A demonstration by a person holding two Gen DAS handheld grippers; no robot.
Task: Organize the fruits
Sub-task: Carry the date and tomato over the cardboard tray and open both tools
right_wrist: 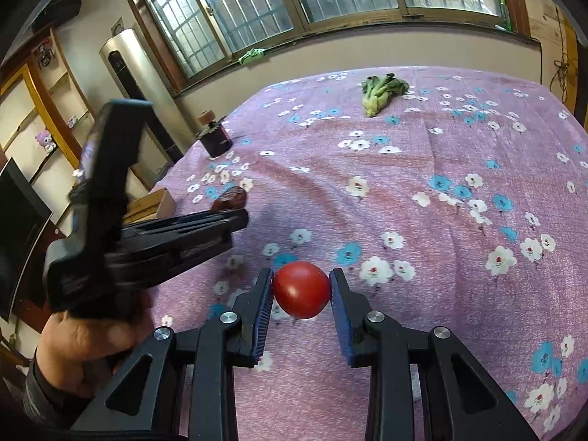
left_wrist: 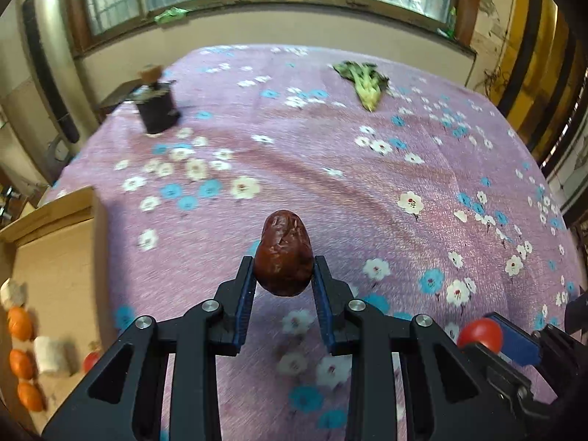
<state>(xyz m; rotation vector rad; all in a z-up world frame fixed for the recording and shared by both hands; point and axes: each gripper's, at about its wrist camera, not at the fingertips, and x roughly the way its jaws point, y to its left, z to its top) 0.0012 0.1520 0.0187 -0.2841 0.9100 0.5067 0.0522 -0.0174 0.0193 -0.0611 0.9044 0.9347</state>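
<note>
The left tool was closed on a dried red date, its blue pads pressing the fruit's two flanks. The date's long axis ran forward along the fingers, its far end projecting past the tips, and the fruit hung clear of the flowered tabletop. The right tool was likewise closed, clamping a small red tomato side to side above the cloth.

Landmark: the open cardboard box at the tabletop's left edge. It already held several orange fruits, white pieces and one small red item.

- Relative to the box, the date lay to the right, near its wall but not over it.
- The tomato lay farther right again, beyond the left tool.
- The left hand was therefore the nearer of the two to the box.

Judged next move: a leftward carry of the date over the box wall, the tomato following. A leafy green vegetable and a dark jar sat well beyond the box, toward the window.
</note>
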